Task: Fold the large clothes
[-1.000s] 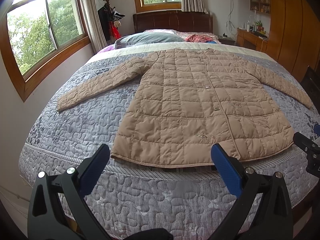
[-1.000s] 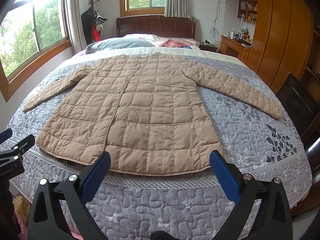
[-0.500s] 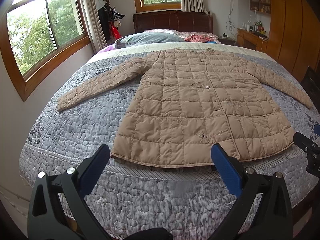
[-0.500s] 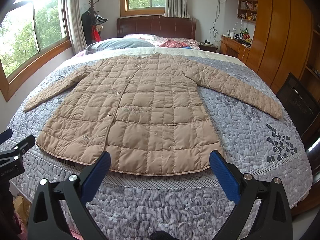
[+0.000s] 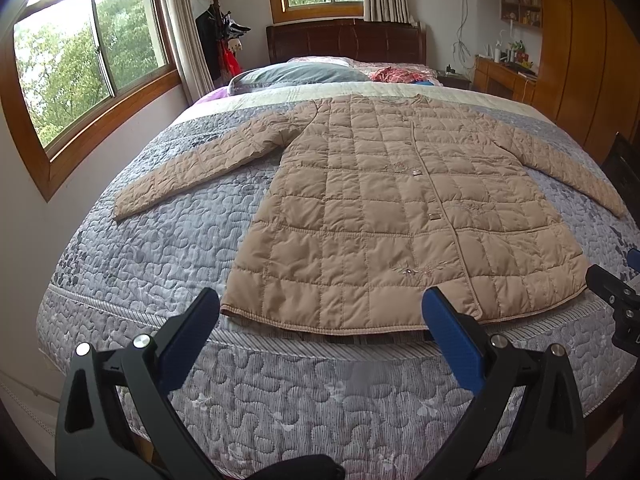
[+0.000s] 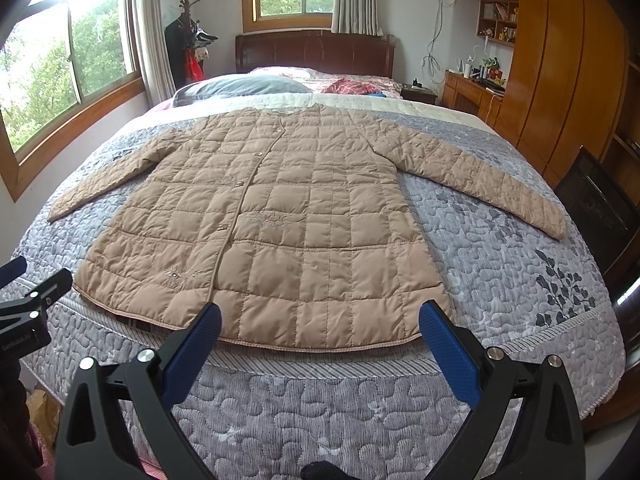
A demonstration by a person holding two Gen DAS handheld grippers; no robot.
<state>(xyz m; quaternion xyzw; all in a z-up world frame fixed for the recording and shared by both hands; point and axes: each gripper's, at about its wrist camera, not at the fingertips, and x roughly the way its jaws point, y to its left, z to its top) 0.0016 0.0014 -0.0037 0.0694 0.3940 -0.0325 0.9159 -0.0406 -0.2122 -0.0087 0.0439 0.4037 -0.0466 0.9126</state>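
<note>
A tan quilted long coat [image 5: 384, 216] lies flat, front up, on the bed with both sleeves spread out; it also shows in the right wrist view [image 6: 272, 224]. Its hem lies along the bed's near edge. My left gripper [image 5: 320, 312] is open and empty, held just short of the left part of the hem. My right gripper [image 6: 320, 316] is open and empty, held just short of the right part of the hem. The right gripper's tip shows at the right edge of the left wrist view [image 5: 612, 292].
The bed has a grey quilted cover [image 5: 160, 248]. Pillows [image 5: 296, 74] and a red cloth [image 5: 396, 75] lie by the headboard. Windows and a coat stand [image 5: 218, 32] are at the left. A wooden wardrobe [image 6: 560, 80], desk and dark chair [image 6: 600, 200] stand at the right.
</note>
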